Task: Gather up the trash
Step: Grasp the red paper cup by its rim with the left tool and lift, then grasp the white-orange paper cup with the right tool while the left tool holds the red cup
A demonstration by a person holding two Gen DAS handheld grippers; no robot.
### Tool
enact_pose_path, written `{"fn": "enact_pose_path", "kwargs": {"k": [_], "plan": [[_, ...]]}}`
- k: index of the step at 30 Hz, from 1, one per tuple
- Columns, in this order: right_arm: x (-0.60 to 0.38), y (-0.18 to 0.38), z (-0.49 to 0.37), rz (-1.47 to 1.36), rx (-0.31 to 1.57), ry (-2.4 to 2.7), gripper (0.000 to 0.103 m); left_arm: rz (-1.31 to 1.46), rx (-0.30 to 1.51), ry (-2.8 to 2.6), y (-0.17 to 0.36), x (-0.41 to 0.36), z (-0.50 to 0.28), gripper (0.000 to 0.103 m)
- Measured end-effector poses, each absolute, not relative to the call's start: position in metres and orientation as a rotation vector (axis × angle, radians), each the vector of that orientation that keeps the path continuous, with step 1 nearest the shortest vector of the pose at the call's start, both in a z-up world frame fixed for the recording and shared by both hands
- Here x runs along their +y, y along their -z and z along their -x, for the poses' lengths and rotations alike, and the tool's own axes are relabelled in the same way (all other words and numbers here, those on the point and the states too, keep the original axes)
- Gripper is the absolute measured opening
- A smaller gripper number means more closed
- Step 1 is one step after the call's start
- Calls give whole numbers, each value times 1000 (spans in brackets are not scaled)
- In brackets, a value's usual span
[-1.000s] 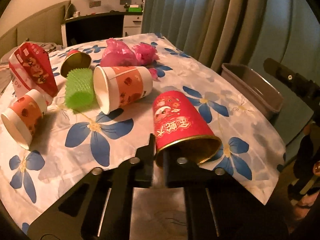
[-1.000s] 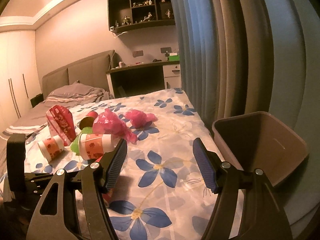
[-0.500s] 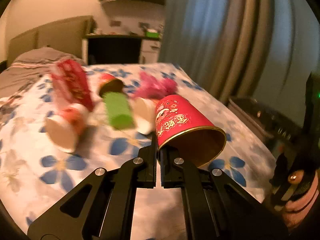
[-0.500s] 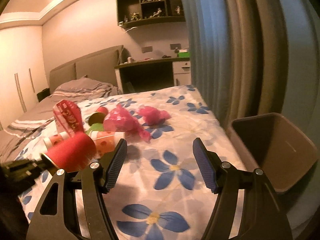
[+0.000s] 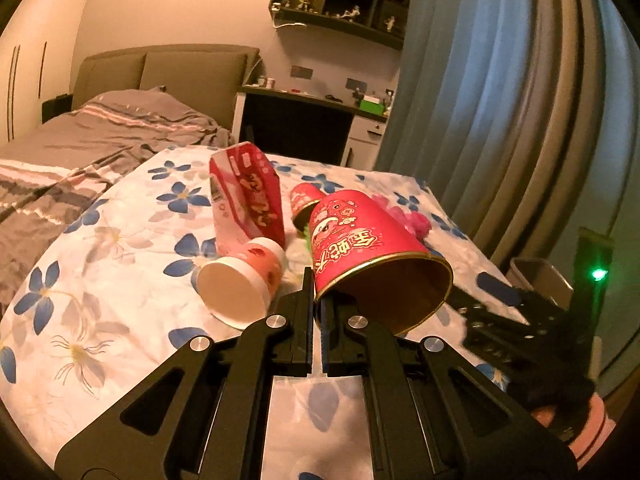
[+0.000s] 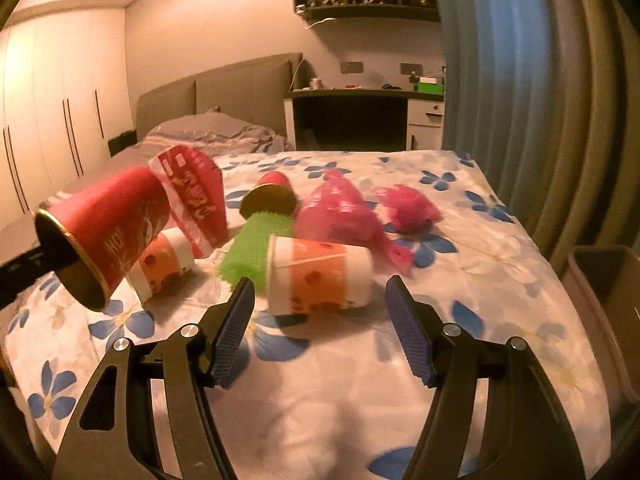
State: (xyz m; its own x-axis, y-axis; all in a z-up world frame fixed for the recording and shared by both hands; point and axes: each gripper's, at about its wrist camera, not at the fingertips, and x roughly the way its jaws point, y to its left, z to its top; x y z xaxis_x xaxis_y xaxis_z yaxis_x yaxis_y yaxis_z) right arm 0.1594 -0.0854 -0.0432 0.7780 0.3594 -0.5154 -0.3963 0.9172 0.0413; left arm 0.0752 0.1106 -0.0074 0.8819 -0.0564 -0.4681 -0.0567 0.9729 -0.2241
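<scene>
My left gripper (image 5: 316,284) is shut on the rim of a red paper cup (image 5: 360,240) with a gold inside, held tilted above the flowered bedspread (image 5: 100,280). The right wrist view shows the same red cup (image 6: 112,224) in the air at the left. My right gripper (image 6: 320,284) stands open, low over the bed. An orange-and-white paper cup (image 6: 320,276) lies on its side just beyond its fingertips, touching neither pad.
More trash lies on the bed: a second orange cup (image 6: 164,264), a green spiky roll (image 6: 256,248), a red snack bag (image 6: 192,196), a small red cup (image 6: 272,192) and two pink plastic bags (image 6: 340,212). A grey bin (image 6: 608,280) stands off the bed's right edge, by the curtain.
My left gripper has lifted the red cup off the bedspread and swung it left. The right gripper has moved from near the bin towards the pile, up to the orange-and-white cup.
</scene>
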Motion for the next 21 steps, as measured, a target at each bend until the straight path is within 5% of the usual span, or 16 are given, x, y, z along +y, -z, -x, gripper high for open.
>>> {"fn": "enact_pose_path", "kwargs": {"k": [9, 18, 21], "plan": [[-44, 56, -181, 144, 582, -348, 48, 275, 485, 10, 10, 124, -79, 2], [-44, 67, -193, 172, 626, -271, 9, 296, 492, 33, 15, 130, -82, 2], [-54, 66, -191, 161, 619, -248, 4, 296, 498, 37, 17, 129, -84, 2]]}}
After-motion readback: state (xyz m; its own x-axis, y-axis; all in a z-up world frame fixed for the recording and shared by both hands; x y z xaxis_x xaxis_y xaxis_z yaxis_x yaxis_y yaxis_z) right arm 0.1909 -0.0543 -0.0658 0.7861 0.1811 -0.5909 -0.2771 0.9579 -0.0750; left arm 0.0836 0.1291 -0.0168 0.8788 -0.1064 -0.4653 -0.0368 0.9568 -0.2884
